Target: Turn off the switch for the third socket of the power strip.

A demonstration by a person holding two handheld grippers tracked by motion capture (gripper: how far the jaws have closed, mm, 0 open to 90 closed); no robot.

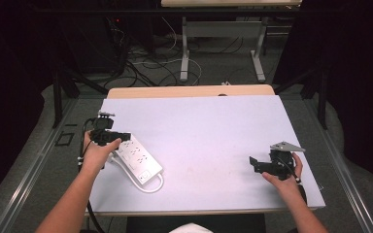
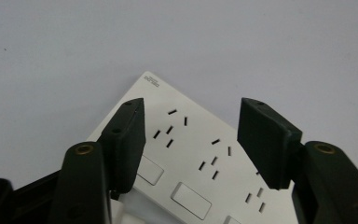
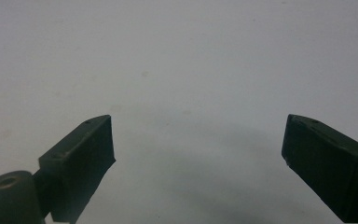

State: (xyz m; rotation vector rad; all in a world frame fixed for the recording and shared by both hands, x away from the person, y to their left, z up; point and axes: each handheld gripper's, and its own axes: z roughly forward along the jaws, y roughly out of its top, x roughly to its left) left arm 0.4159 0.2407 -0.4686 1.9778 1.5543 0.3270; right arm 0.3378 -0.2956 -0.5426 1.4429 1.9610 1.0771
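Note:
A white power strip (image 1: 138, 158) lies slantwise on the left part of the pale table (image 1: 204, 121), its white cord (image 1: 148, 187) looping off its near end. My left gripper (image 1: 125, 136) hovers over the strip's far end. In the left gripper view it (image 2: 191, 105) is open, one black jaw on each side of the strip (image 2: 196, 135), above the socket slots and switches. My right gripper (image 1: 253, 163) is held low over bare table at the right, jaws pointing left. In the right gripper view it (image 3: 198, 123) stands wide open with nothing between its jaws.
A wooden strip (image 1: 189, 91) borders the table's far edge. Beyond it, the grey legs of another table (image 1: 184, 48) and loose cables (image 1: 145, 63) are on the floor. Dark curtains close in both sides.

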